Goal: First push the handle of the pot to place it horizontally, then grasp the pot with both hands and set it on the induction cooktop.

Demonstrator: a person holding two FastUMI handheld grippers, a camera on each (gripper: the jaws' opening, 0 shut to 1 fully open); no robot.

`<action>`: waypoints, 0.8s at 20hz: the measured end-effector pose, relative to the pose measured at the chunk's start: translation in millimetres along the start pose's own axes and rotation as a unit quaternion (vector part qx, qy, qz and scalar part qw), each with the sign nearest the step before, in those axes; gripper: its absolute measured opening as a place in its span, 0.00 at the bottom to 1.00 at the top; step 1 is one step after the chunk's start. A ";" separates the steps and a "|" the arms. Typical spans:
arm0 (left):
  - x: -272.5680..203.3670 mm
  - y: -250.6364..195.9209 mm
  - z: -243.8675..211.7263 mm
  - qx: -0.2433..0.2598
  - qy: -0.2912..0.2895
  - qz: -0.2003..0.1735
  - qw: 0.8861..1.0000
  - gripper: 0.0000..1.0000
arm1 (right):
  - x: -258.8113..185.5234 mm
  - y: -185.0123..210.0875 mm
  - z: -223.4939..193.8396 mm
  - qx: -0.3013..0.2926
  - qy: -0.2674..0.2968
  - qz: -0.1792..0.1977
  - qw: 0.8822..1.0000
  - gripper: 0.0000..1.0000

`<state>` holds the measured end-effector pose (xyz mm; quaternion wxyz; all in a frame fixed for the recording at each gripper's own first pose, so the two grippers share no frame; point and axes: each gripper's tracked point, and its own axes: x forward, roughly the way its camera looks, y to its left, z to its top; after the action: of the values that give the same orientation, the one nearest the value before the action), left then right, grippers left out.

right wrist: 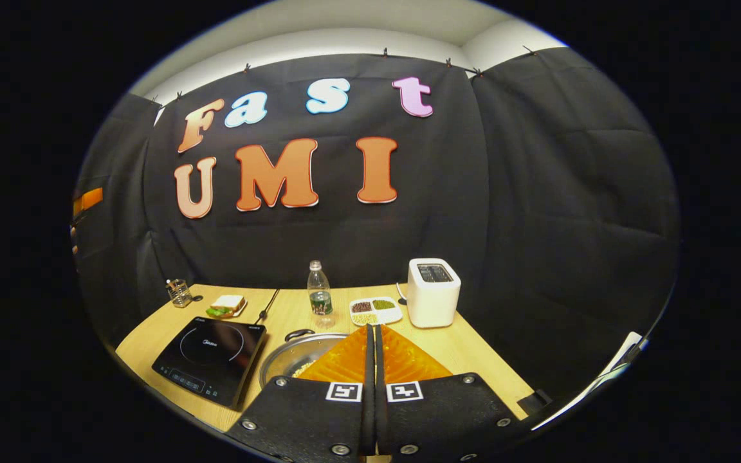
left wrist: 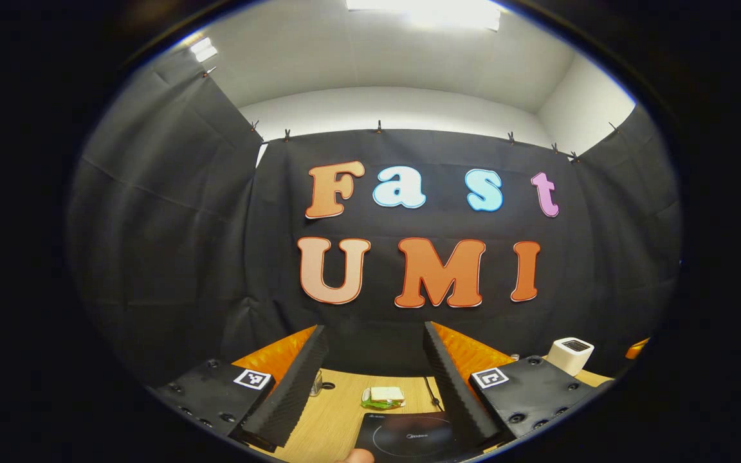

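Observation:
In the right gripper view a steel pot (right wrist: 283, 360) stands on the wooden table (right wrist: 473, 360), just right of the black induction cooktop (right wrist: 213, 357). A dark loop handle (right wrist: 298, 334) shows on its far rim. My right gripper (right wrist: 371, 328) hovers above the pot's right part with its fingers pressed together and nothing between them, and it hides much of the pot. My left gripper (left wrist: 374, 328) is held high and open, facing the wall, with the cooktop (left wrist: 412, 437) low between its fingers.
Behind the pot stand a water bottle (right wrist: 320, 296), a divided tray of beans (right wrist: 375, 310) and a white toaster (right wrist: 433, 292). A sandwich on a plate (right wrist: 226, 305) and a small glass jar (right wrist: 179, 292) sit behind the cooktop. The table edge runs along the right.

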<state>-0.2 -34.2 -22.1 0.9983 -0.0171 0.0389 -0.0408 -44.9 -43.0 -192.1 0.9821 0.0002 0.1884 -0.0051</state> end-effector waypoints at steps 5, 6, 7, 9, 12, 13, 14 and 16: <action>-0.1 -7.0 -0.5 0.003 0.002 -0.004 1.000 0.98 | 1.3 2.9 -49.3 0.008 0.052 0.006 0.999 0.00; -1.4 -8.0 0.3 0.004 0.001 -0.005 1.000 0.98 | 1.0 3.4 -58.7 0.012 0.062 0.007 0.998 0.00; -2.3 -8.8 0.9 0.004 0.000 -0.006 1.000 0.98 | 1.4 6.5 -68.9 0.013 0.073 0.010 0.997 0.00; -2.1 -9.5 3.2 0.006 -0.001 -0.006 1.000 0.98 | 0.7 12.2 -91.4 0.013 0.097 0.017 0.995 0.00; -5.2 -10.0 2.6 0.011 -0.001 -0.006 1.000 0.98 | -2.2 17.0 -117.8 0.015 0.127 0.026 0.991 0.00; -5.8 -9.8 2.6 0.011 -0.001 -0.006 1.000 0.97 | -2.4 17.7 -125.3 0.016 0.135 0.028 0.990 0.00; -6.1 -10.9 2.4 0.009 0.000 -0.008 1.000 0.98 | -0.1 20.1 -132.0 0.018 0.143 0.030 0.989 0.00; -6.9 -10.2 2.1 0.008 0.000 -0.008 1.000 0.99 | -1.4 22.8 -148.7 0.023 0.162 0.035 0.986 0.00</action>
<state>-7.7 -43.8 -19.1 0.9980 -0.0099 0.0385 -0.0488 -101.0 -19.9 -329.7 0.9379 0.0304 0.3448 0.0247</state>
